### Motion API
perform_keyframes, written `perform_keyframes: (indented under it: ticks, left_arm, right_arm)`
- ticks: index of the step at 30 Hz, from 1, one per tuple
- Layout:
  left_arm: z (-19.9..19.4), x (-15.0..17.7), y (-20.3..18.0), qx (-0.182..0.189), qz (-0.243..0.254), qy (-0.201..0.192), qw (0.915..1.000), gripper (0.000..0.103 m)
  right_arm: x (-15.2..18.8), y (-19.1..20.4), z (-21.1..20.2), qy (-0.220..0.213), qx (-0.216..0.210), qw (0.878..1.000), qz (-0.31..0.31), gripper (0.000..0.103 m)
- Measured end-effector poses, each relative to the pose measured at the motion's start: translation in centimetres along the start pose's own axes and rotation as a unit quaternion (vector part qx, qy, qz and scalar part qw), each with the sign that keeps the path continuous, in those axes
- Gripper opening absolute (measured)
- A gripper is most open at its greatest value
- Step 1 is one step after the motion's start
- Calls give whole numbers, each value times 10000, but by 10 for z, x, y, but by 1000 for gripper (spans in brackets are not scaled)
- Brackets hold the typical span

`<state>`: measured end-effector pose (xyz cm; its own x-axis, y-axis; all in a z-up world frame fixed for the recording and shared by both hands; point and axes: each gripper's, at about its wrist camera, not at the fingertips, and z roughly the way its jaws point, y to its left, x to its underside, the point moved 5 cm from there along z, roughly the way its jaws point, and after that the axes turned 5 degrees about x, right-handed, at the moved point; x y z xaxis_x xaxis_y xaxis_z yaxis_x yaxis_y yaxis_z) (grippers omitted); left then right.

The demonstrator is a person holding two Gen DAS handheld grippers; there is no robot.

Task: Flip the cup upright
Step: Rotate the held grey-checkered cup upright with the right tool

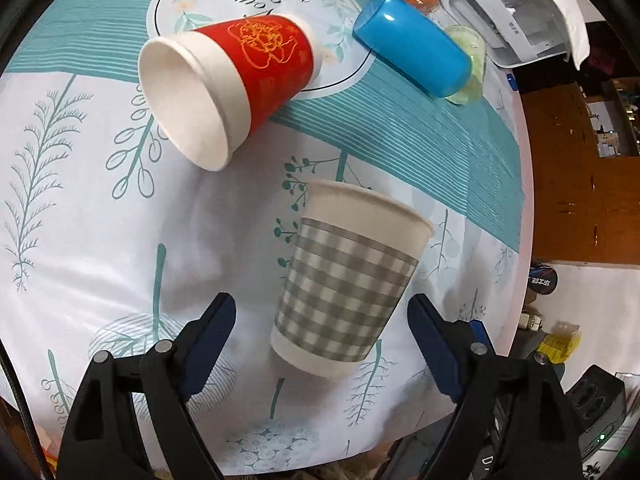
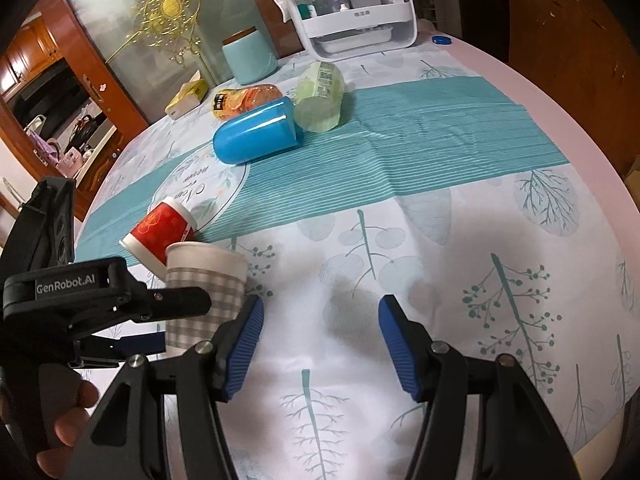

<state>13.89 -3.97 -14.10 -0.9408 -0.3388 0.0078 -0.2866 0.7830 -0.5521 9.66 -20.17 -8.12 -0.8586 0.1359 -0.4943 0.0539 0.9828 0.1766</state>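
Observation:
A grey-checked paper cup (image 1: 348, 276) stands upright on the tablecloth, mouth up, between the spread fingers of my open left gripper (image 1: 322, 316), which do not touch it. It also shows in the right wrist view (image 2: 208, 280), partly behind the left gripper's body. A red paper cup (image 1: 228, 88) lies on its side beyond it, mouth toward me; it also shows in the right wrist view (image 2: 160, 236). A blue cup (image 1: 412, 44) lies on its side farther back. My right gripper (image 2: 320, 332) is open and empty over bare cloth.
A green bottle (image 2: 320, 96) and an orange snack packet (image 2: 244, 100) lie by the blue cup (image 2: 256, 136). A white organiser box (image 2: 356, 8), a teal canister (image 2: 250, 56) and a yellow box (image 2: 188, 96) stand at the back. The table edge (image 2: 580, 160) curves on the right.

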Motion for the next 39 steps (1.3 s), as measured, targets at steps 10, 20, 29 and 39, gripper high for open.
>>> perform_keyframes:
  ticks: [10,20,29,39]
  left_arm:
    - [-25,8,-7,-32,356,-219,9991,87]
    - [-55,21,-21,-329,1171,-629,9906,87]
    - [-82,26,-14,-1060,1947,-1406,9649,87]
    - [-78,16,8,-1196,2008,-1530,9602,87]
  right_arm:
    - [0,6,-9,-31,-25,9999,-103,60]
    - [0,12,-17,-23,-59,9998,-191,60]
    - [1,19,-18,19,-209,9995,-242,60]
    - [-3,38,-3,296,-690,9970,-205,70]
